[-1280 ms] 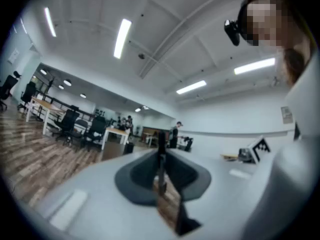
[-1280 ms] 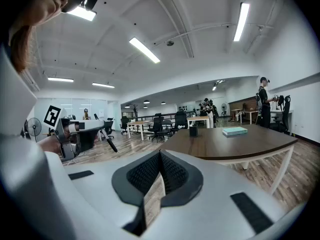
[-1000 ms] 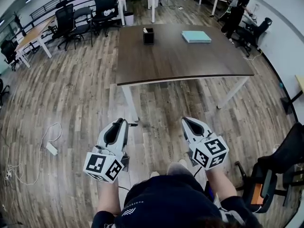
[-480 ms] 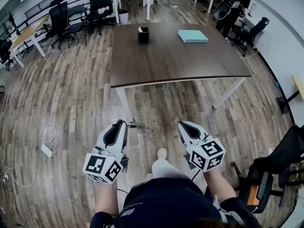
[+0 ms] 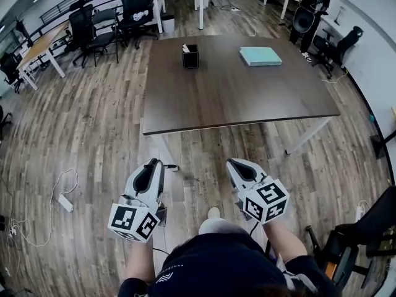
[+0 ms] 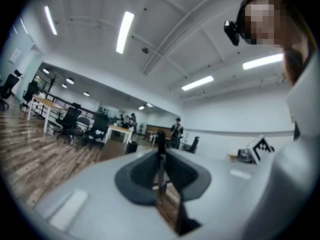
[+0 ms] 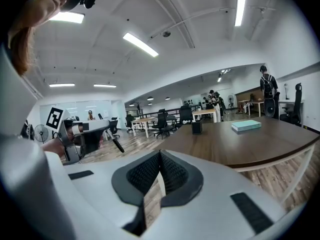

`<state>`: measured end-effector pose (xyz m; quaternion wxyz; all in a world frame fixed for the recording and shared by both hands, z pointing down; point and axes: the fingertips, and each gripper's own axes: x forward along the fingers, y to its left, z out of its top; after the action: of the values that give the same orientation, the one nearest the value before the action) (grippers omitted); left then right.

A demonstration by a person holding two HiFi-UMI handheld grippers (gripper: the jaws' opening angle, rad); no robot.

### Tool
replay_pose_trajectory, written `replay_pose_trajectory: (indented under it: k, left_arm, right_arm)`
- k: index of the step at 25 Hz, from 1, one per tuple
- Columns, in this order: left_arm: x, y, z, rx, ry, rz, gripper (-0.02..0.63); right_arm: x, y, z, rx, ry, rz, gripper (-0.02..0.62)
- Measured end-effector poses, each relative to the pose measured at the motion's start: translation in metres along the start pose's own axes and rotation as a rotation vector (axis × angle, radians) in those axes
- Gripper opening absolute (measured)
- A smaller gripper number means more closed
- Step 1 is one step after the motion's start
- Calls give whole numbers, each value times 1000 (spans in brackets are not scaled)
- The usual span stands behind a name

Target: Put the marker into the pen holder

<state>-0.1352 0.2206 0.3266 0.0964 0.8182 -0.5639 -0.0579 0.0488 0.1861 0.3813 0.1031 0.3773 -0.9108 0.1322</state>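
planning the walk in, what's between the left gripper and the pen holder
In the head view, only wood floor, then bare tabletop, lies between the left gripper and the pen holder.

Two grippers: left gripper (image 5: 158, 163), right gripper (image 5: 230, 164); one marker (image 7: 116, 144), one pen holder (image 5: 190, 57), one book (image 5: 260, 56).

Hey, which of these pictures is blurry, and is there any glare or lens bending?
Left gripper view: soft all over, the marker between the jaws smeared. Right gripper view: sharp, the ceiling lights blown out white, dark round fisheye border. Head view: sharp, evenly lit, the table bowed at its edges by the wide lens.
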Motion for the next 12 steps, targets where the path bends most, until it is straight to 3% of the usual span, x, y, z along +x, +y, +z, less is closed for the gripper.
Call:
replay_pose_trajectory:
  k: [12]
  left_arm:
    - [104,9,3,-4,14,14,43]
  right_arm:
    - [50,-82,25,17,14,33,2]
